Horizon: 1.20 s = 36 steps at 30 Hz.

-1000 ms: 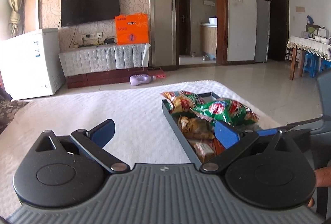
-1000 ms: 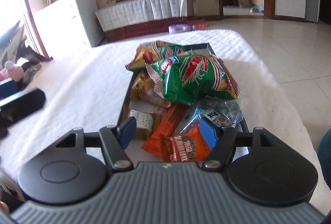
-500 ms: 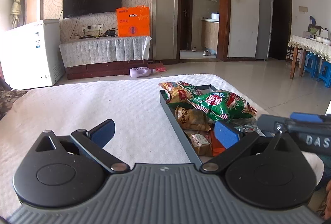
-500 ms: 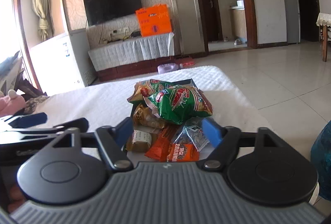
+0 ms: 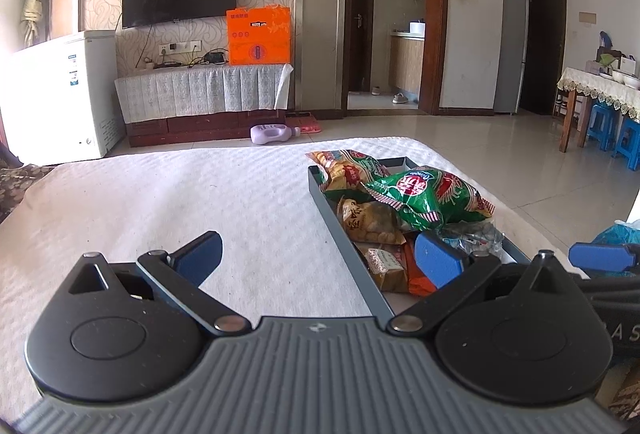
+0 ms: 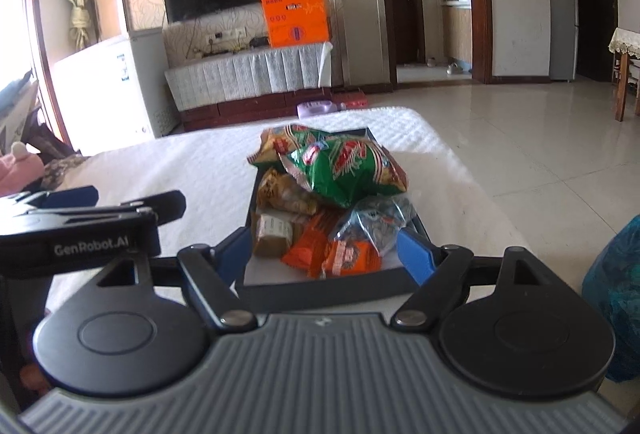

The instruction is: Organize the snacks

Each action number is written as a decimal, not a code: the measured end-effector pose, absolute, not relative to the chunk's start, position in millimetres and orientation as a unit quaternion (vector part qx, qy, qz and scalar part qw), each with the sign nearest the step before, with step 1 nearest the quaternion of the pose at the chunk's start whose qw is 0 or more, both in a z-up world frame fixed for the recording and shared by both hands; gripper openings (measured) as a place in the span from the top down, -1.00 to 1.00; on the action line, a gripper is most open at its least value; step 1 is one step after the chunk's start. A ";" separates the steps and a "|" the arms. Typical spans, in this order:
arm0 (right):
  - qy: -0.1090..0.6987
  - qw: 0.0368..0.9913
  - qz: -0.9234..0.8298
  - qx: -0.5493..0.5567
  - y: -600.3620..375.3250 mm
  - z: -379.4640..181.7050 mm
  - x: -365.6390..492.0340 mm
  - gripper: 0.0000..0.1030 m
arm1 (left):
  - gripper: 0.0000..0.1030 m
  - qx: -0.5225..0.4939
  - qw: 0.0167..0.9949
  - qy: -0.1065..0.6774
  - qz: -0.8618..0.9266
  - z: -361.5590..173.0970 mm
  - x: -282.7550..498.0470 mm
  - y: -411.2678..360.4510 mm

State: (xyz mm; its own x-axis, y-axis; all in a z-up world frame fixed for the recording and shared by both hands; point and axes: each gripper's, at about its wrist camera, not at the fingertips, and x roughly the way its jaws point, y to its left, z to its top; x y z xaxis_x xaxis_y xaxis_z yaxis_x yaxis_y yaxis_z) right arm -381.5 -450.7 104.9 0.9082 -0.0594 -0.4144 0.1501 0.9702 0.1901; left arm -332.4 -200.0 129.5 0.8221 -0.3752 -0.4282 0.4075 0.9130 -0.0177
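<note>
Right wrist view shows the long dark grey tray (image 6: 320,290) heaped with snack packets, green crinkled bag (image 6: 344,169) on top, lying dead ahead at 12 o'clock, long axis running away; the right gripper (image 6: 324,254), spread and empty, is nearer than the spread left gripper (image 5: 316,258), whose tray sits at 1 o'clock

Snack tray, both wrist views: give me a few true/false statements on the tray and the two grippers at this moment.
1. The green bag lies on top of the pile in the tray. True.
2. The left gripper grips a packet. False: open, nothing between its fingers.
3. The right gripper is open. True.
4. The tray sits on bare tiles. False: on the white cloth.
</note>
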 end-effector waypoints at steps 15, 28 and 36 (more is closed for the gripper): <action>0.275 0.957 -0.037 0.079 -426.1 93.2 -412.6 -0.58 | -1.00 0.058 0.945 0.236 -0.220 119.9 -351.4 -199.2; 0.316 0.946 -0.030 0.073 -418.0 77.6 -422.7 -0.58 | -1.00 0.077 0.937 0.249 -0.234 107.4 -367.9 -204.1; 0.327 0.942 -0.023 0.068 -415.7 70.9 -419.7 -0.58 | -1.00 0.085 0.935 0.252 -0.232 102.6 -369.2 -204.7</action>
State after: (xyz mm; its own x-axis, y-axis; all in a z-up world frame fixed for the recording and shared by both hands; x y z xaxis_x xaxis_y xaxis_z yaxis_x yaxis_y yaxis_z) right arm -419.7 -415.7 70.9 0.7846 0.0008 -0.6201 0.0885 0.9896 0.1132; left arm -369.2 -204.7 102.6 0.7645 -0.3919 -0.5119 0.4780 0.8773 0.0422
